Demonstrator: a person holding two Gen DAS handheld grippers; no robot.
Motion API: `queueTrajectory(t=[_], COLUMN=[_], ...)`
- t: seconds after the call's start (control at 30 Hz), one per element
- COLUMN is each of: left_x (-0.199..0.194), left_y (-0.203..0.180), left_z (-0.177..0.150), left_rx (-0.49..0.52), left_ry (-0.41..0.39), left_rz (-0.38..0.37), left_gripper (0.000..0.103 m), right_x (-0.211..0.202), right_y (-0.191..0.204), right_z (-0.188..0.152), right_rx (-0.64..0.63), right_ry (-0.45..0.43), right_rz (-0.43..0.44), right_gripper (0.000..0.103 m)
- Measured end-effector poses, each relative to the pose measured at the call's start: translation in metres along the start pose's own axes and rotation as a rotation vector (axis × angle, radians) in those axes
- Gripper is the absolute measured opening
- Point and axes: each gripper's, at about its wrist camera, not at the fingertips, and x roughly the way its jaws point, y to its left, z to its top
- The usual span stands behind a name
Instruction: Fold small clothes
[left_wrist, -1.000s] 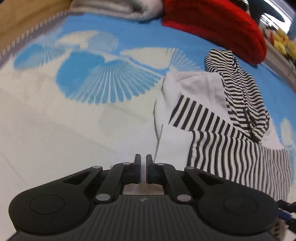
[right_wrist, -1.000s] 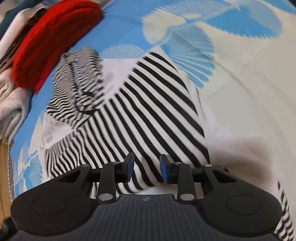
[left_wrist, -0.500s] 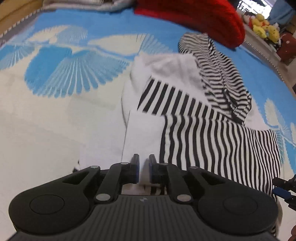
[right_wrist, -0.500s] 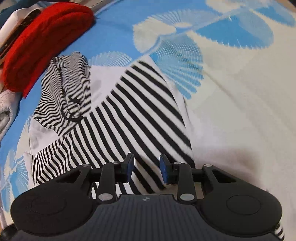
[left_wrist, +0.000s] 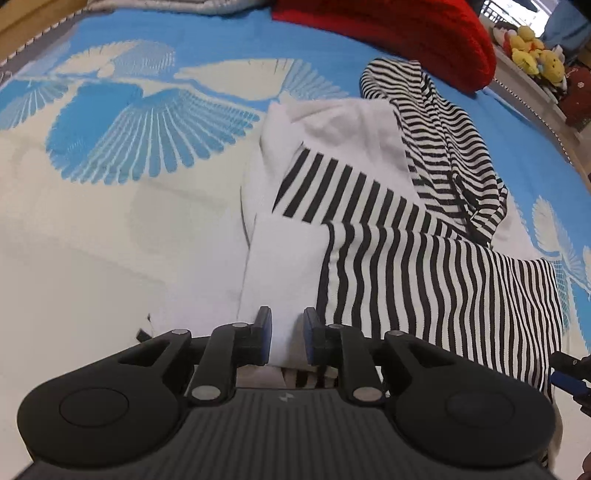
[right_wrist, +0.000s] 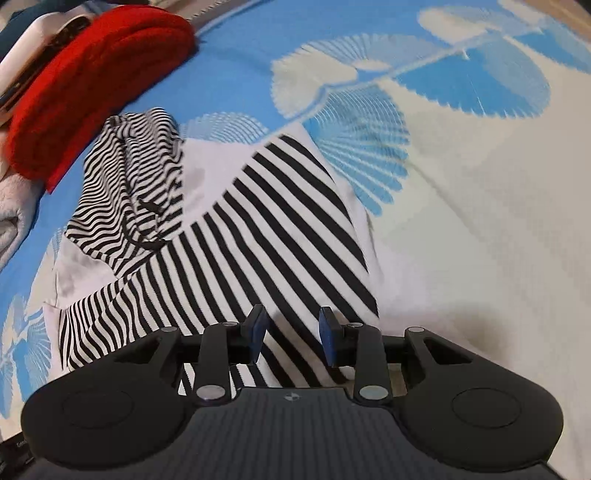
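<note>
A black-and-white striped hooded top (left_wrist: 424, 288) lies partly folded on the bedspread, its hood (left_wrist: 443, 147) at the far end and a white panel on its left side. My left gripper (left_wrist: 287, 339) hangs low over that white panel at the near edge. Its jaws are opening, the white cloth shows in the gap, and the pads do not press on it. In the right wrist view the same top (right_wrist: 266, 229) spreads out ahead, hood (right_wrist: 129, 177) at the left. My right gripper (right_wrist: 293, 334) stands open just above the striped cloth, nothing pinched.
A blue and cream bedspread (left_wrist: 129, 129) with a fan pattern covers the bed. A folded red knit (left_wrist: 388, 33) lies beyond the hood, with pale folded cloth (right_wrist: 14, 218) beside it. Plush toys (left_wrist: 532, 48) sit on a ledge at the far right.
My left gripper's jaws went from shut to parted, and it came down and across over the garment's white near edge. The right gripper stayed open and hardly moved.
</note>
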Motion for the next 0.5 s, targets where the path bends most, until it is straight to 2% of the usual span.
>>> queueTrajectory(t=[0.5], left_x=[-0.006], left_y=[-0.018], left_z=[0.001], left_rx=[0.076], left_ry=[-0.06], left_rz=[0.012], left_gripper=[0.02], right_x=[-0.025], right_y=[0.019], right_z=[0.008], right_rx=[-0.242], right_ry=[-0.116], right_rz=[-0.04], right_gripper=[0.033])
